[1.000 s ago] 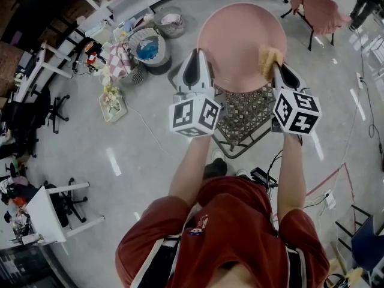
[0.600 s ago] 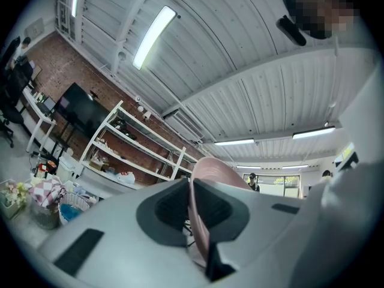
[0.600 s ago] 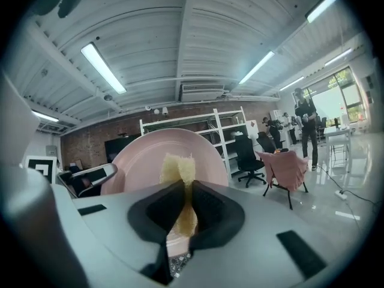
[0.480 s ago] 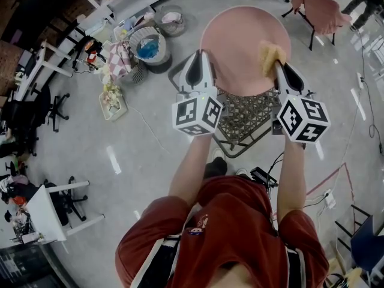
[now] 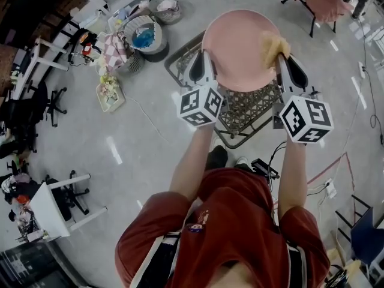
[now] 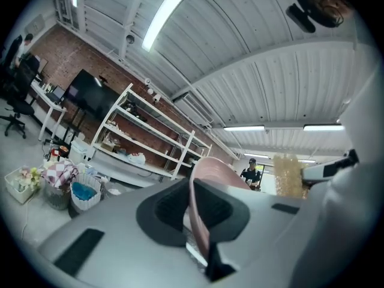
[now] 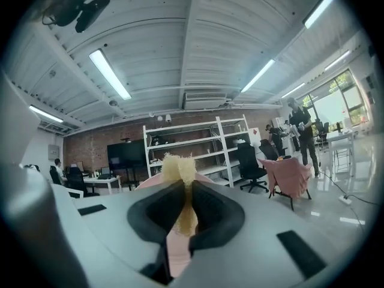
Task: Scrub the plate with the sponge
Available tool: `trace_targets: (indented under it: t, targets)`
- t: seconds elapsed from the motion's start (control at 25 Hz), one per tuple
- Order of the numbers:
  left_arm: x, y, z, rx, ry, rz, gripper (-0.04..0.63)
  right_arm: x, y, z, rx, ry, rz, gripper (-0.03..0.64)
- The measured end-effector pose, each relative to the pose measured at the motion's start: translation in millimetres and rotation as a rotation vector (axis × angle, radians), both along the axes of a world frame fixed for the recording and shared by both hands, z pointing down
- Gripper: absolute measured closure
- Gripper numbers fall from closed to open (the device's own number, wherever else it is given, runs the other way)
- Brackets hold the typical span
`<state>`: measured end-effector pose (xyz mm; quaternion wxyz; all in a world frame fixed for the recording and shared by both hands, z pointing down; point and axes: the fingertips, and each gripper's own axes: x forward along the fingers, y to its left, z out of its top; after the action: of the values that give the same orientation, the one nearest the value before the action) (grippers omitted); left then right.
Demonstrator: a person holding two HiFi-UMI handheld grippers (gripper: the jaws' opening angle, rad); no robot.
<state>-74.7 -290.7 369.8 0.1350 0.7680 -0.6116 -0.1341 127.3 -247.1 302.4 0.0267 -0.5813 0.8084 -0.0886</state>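
You are looking steeply down past your red shirt (image 5: 231,233) at 2 grippers held out over a grey floor (image 5: 138,161). Your left gripper (image 5: 201,65) is pinched shut on the left rim of a round pink plate (image 5: 240,44), which is held up in the air with its face turned toward your head. In the left gripper view, the plate's thin edge (image 6: 203,179) runs straight between the 2 dark jaw pads, and both pads press on it. Your right gripper (image 5: 287,62) is clamped on a pale yellow sponge (image 5: 274,45). In the right gripper view, the jaws squeeze the sponge (image 7: 182,179) to a narrow strip, and a frayed tuft of it sticks out beyond the tips. The sponge sits at the plate's upper right rim and appears to touch the pink surface there. The 2 grippers are on opposite sides of the plate, well apart. Beneath the plate, down on the floor, stands a dark wire rack (image 5: 243,110). Off to the left is a round basket (image 5: 144,38) with something blue inside.
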Motion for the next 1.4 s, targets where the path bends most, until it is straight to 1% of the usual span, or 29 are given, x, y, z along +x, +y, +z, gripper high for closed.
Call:
trace_targets:
  t: [0.16,0.36,0.52,0.64,0.8,1.0,1.4]
  targets:
    - [-3.5,-5.9,46.4,-0.092,0.020,-0.007,0.571,4.2,-5.4,16.3,-0.036,0.008,0.008,0.572]
    - [-10.6,-14.5,106.7,-0.192,0.029,-0.021,0.571,5.3,-14.3,38.3,-0.088,0.030,0.028,0.572]
    - [-12.7,-15.3,152.7,-0.292,0.055,-0.031,0.571,8.9,-19.0,55.7,-0.137,0.029,0.038,0.572]
    - [-16.1,-16.7,179.8,-0.352,0.066,-0.037,0.571,9.1,-23.1,64.8,-0.155,0.025,0.042,0.572]
    - [-14.5,-18.9,207.0,-0.409,0.073,-0.039,0.571,10.2,-29.5,77.2,-0.188,0.052,0.049,0.572]
    - [-15.9,-21.3,235.5,-0.471,0.059,-0.035,0.571,4.4,-33.5,95.2,-0.222,0.044,0.040,0.572]
    - [-16.8,-19.4,293.8,-0.590,0.044,-0.043,0.571,7.6,-38.7,124.0,-0.279,0.053,0.061,0.572]
